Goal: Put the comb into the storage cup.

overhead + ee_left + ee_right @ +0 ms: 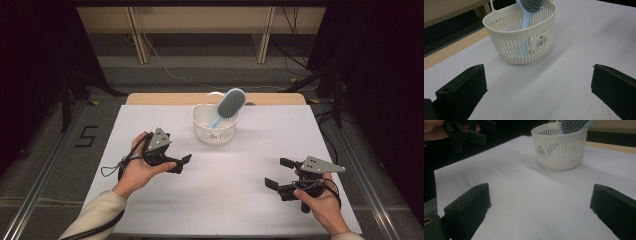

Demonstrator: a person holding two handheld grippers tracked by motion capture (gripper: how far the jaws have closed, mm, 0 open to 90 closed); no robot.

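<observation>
A white slatted plastic basket [214, 134] stands at the back middle of the white table [235, 200]. A light blue hairbrush [229, 104] leans upright in it, bristle head up and poking over the rim. My left gripper [181, 164] hovers open, front left of the basket, with nothing between its jaws. My right gripper [278, 173] is open and empty too, low at the front right. In the left gripper view the basket [506, 47] and brush [527, 15] lie just ahead of the gripper [539, 90]. The right gripper view shows the basket [564, 155] and brush [571, 125] farther off.
The table's wooden back edge [170, 98] shows behind the white sheet. Beyond it are grey floor, cables [170, 70] and the legs of another table. A "5" mark [86, 136] is on the floor at left. The other hand and gripper [471, 132] appear in the right gripper view.
</observation>
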